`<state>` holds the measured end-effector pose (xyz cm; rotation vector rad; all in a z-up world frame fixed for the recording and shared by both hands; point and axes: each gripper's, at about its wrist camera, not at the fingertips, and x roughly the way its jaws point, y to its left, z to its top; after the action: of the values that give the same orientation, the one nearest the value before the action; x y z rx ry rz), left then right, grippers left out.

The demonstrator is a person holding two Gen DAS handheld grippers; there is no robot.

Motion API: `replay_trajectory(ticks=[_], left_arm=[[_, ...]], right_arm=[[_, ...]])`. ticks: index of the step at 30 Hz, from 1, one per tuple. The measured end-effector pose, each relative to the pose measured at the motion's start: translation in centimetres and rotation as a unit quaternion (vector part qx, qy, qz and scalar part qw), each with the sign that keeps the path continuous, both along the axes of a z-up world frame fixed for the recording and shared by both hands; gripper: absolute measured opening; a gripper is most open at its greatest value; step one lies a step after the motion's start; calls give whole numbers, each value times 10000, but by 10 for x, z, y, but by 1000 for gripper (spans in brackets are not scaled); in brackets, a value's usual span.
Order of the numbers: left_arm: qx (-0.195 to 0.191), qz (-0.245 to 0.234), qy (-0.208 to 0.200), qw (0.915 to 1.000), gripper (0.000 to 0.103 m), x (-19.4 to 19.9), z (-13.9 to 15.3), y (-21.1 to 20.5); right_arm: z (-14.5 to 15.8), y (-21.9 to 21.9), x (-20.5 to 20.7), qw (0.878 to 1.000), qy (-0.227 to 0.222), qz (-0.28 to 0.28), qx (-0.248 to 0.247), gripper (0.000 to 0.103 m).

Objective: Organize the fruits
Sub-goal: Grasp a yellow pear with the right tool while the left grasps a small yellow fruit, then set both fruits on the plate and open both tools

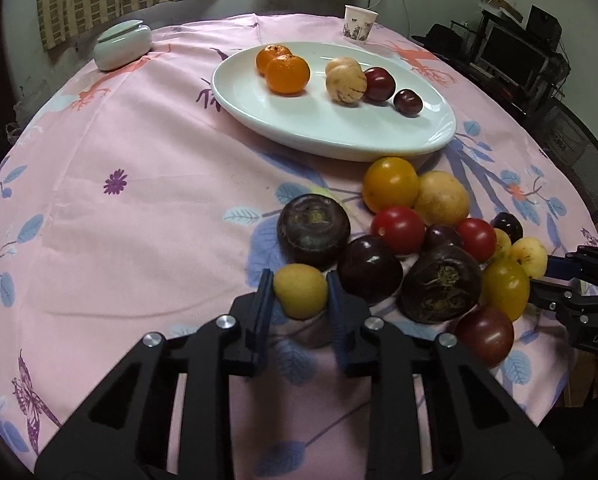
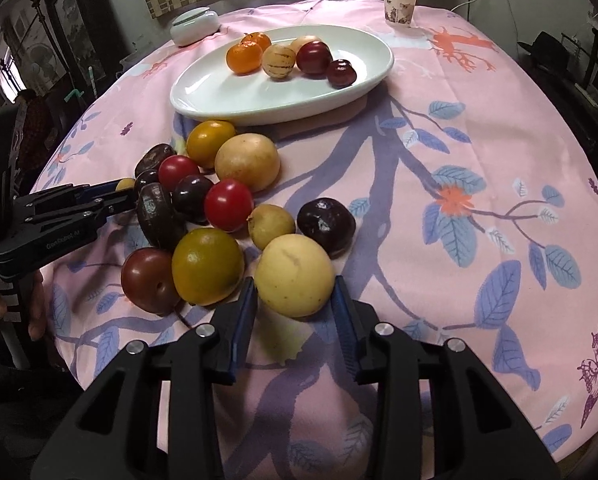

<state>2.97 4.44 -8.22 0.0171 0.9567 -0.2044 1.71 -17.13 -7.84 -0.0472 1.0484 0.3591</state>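
Note:
My left gripper [image 1: 300, 286] is shut on a small yellow fruit [image 1: 300, 290] at the near edge of a pile of loose fruit [image 1: 419, 236] on the pink cloth. My right gripper [image 2: 295, 286] is shut on a pale yellow round fruit [image 2: 295, 274] at the near side of the same pile [image 2: 207, 200]. A white oval plate [image 1: 283, 120] behind the pile holds two oranges [image 1: 287, 74], two pale melons [image 1: 345, 84] and two dark red plums [image 1: 379, 83]. The plate also shows in the right wrist view [image 2: 235, 100].
A paper cup [image 1: 359, 22] stands at the far edge of the round table. A pale green lidded jar [image 1: 122, 44] sits at the far left. The other gripper's arm [image 2: 59, 216] reaches in from the left, held by a hand [image 2: 3, 308]. Shelves and chairs stand to the right.

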Motion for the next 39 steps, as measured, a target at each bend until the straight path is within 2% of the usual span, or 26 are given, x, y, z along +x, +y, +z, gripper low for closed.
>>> replay_trajectory(ticks=[4,9,18,22,25,28,32,39], left_arm=[[-116,17,42,9999,26,-2,3,2],[-4,17,-137,9999,26,-10,19,1],[61,-78,-312,9995,26,-1,48,4],[105,-143,-377,9991,27,25,64,2],[50,-174,-271,9995,27,62,73,0],[211,-83,-217,9995,27,103,75,-6],[275,30,-61,9996,27,147,65,-14],[210,62,130,9997,27,169,50,-13]], right_arm=[[8,-5,-4,9999,-105,-87,42,38],[14,-12,-4,9995,-128,-168,218,38],[33,-6,9,9989,-316,38,330,38],[45,7,32,9980,-379,302,416,38],[54,20,64,9969,-305,511,507,38],[60,40,102,9967,-249,615,469,38],[52,63,145,9980,-233,566,155,38],[30,69,175,9991,-64,399,-163,38]])
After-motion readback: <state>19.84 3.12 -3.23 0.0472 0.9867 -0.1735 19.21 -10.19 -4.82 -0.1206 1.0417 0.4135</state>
